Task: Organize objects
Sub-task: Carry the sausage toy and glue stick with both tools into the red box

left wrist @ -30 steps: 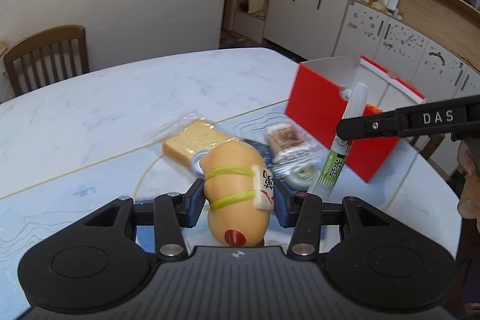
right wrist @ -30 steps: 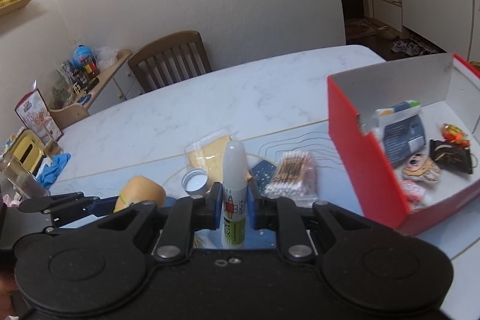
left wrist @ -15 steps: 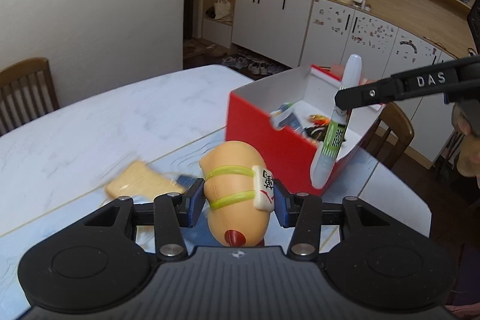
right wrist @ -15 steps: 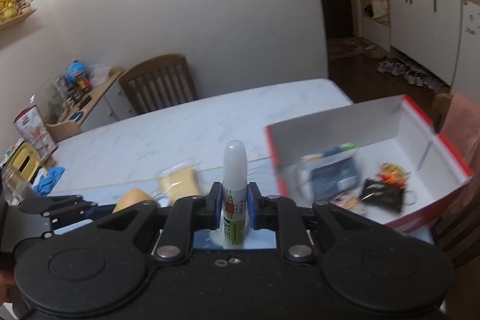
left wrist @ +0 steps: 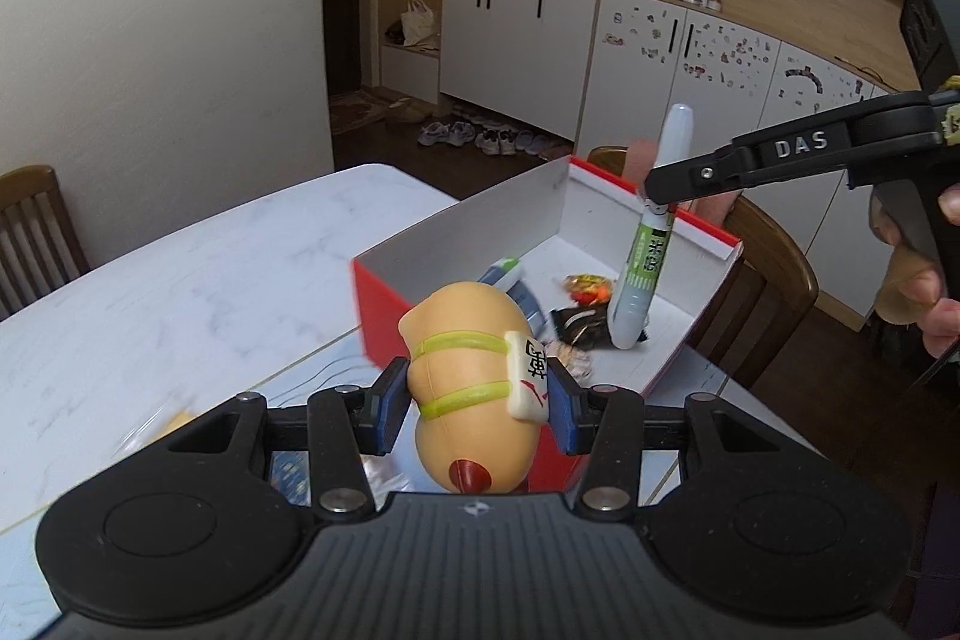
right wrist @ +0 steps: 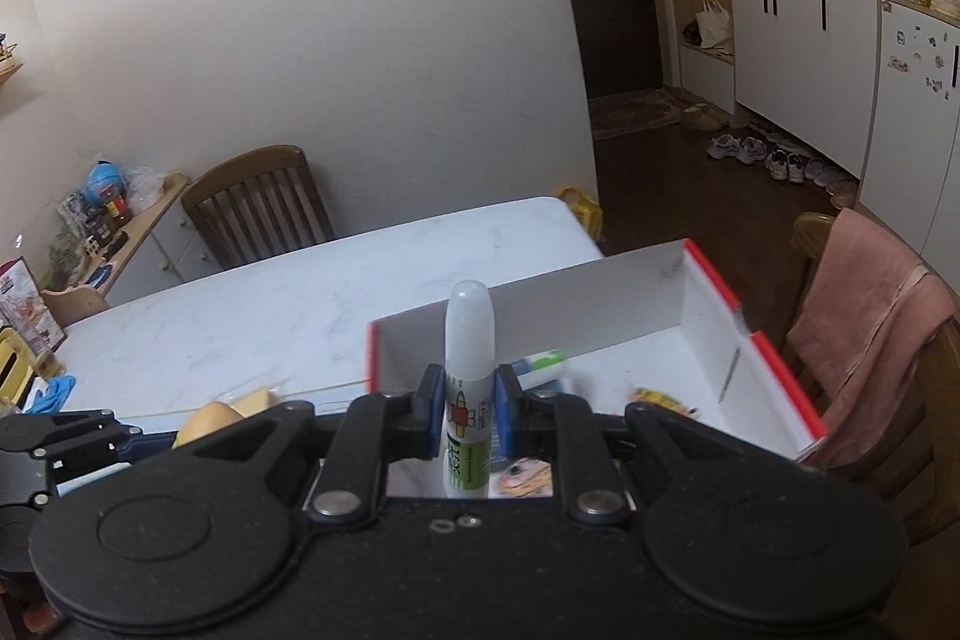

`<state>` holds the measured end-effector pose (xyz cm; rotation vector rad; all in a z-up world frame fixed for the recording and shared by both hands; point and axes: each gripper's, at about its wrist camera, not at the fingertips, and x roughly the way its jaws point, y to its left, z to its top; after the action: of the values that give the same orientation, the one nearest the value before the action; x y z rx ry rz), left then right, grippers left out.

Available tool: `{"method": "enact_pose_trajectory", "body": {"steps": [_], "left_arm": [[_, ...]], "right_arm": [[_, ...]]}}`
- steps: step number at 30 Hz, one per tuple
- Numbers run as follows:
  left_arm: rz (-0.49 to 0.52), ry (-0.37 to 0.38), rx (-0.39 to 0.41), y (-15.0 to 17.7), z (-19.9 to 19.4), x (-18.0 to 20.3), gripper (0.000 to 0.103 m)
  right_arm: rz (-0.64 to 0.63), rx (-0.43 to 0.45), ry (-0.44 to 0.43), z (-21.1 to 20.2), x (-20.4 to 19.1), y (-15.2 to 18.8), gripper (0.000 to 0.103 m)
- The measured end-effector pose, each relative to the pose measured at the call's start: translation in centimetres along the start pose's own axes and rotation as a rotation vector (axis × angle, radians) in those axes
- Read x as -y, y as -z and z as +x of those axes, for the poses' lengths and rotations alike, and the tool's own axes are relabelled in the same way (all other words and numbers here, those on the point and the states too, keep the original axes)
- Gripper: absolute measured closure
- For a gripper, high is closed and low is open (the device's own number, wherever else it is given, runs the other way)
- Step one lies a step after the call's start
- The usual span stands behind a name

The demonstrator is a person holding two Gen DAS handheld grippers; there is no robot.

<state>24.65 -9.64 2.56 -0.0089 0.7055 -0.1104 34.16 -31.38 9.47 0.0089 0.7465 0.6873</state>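
My left gripper (left wrist: 477,403) is shut on a tan squishy toy (left wrist: 474,388) with green bands, held above the near red wall of the open box (left wrist: 462,232). My right gripper (right wrist: 469,415) is shut on a white and green glue stick (right wrist: 467,388), upright over the box (right wrist: 600,292). In the left wrist view the glue stick (left wrist: 648,250) hangs from the right gripper (left wrist: 654,190) above the box floor. Inside the box lie a blue and white item (left wrist: 510,280), a dark packet (left wrist: 579,325) and a small colourful trinket (left wrist: 588,286).
The box stands at the corner of a white marble table (left wrist: 180,280). A wrapped bread slice (right wrist: 258,400) lies left of the box. A chair with a pink cloth (right wrist: 864,328) stands beyond it; another wooden chair (right wrist: 258,202) stands at the far side.
Both grippers have moved right, from over the loose items toward the box. The glue stick is now over the box interior and the toy is at its near wall.
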Motion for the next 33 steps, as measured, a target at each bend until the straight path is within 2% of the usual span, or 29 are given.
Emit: {"method": "enact_pose_trajectory", "body": {"steps": [6,13,20,33], "left_arm": [[0.008,0.007,-0.035,-2.0,3.4,2.3,0.057],[0.038,0.011,-0.095,-3.5,8.4,4.6,0.057],[0.064,-0.007,-0.162,-3.6,12.8,6.0,0.057],[0.052,-0.01,-0.248,-4.1,17.3,6.3,0.057]], "right_arm": [[0.01,-0.004,0.028,1.1,3.7,-0.4,0.087],[0.035,-0.054,0.041,2.7,7.4,0.0,0.087],[0.015,-0.123,0.029,4.8,8.3,0.4,0.087],[-0.044,-0.223,-0.015,9.8,7.9,0.0,0.087]]}}
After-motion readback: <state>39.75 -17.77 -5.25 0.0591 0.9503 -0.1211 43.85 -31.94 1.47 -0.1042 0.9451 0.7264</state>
